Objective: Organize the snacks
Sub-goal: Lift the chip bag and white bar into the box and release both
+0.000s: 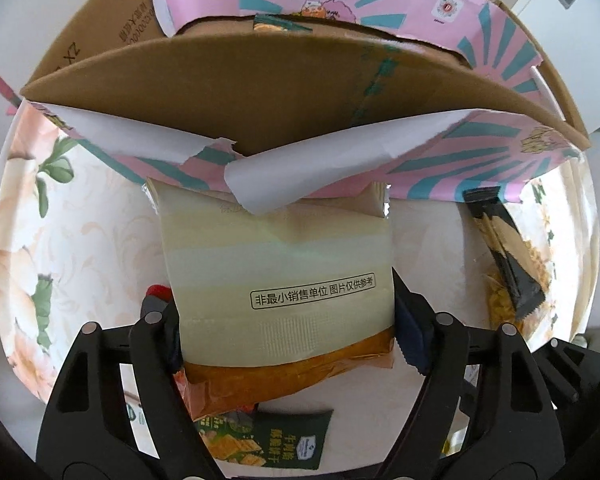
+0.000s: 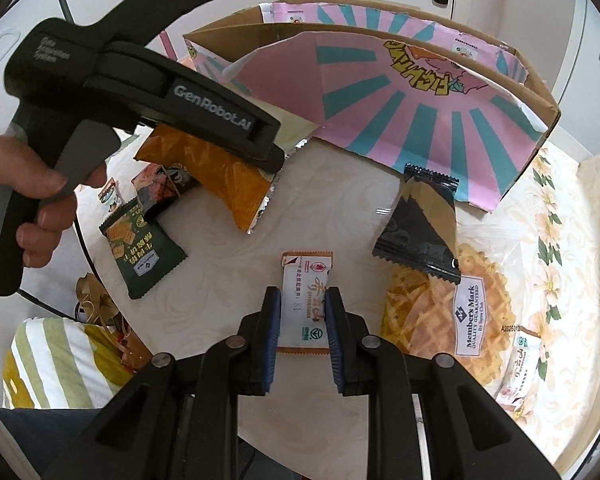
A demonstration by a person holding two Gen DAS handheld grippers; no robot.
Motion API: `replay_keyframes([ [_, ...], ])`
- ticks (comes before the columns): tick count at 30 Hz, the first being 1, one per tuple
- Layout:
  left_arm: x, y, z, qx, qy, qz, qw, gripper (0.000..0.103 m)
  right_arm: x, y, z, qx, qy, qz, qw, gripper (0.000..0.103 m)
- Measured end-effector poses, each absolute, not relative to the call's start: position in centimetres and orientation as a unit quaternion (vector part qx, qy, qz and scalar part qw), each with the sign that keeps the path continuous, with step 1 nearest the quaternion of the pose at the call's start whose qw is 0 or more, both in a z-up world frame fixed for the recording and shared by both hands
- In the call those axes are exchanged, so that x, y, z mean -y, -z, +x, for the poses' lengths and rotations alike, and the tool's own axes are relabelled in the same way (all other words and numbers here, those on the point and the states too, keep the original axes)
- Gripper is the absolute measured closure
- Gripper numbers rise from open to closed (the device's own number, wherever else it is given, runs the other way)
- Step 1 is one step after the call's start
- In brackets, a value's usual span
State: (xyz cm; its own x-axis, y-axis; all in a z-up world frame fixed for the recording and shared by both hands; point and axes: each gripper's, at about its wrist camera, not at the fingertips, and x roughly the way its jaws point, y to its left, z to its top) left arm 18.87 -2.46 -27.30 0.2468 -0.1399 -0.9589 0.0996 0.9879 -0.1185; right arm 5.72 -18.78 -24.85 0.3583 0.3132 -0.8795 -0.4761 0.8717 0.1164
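Observation:
My left gripper is shut on a large cream and orange snack bag and holds it above the table, just in front of the open cardboard box with pink and teal flaps. The right wrist view shows that bag under the left gripper body. My right gripper is closed on a small white and orange snack packet low over the table. A black packet and a dark green cracker packet lie on the table.
A big clear Member's Mark bag of yellow crisps lies at the right, with another small white packet beside it. Small dark packets lie at the left. A striped cushion sits below the floral-cloth table edge.

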Motion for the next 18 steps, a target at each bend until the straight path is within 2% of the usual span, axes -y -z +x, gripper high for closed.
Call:
replay_keyframes([
  [8,2.7,23.7,18.1,-0.594,0.085,-0.023,0.800,0.026,19.4,23.6,5.9,-0.502,-0.238,-0.070,0.828,0.083],
  [18,3.1,16.9,16.0,-0.546,0.095,-0.043,0.831,0.026,21.0,19.0,5.9,-0.473,-0.235,-0.047,0.848,0.083],
])
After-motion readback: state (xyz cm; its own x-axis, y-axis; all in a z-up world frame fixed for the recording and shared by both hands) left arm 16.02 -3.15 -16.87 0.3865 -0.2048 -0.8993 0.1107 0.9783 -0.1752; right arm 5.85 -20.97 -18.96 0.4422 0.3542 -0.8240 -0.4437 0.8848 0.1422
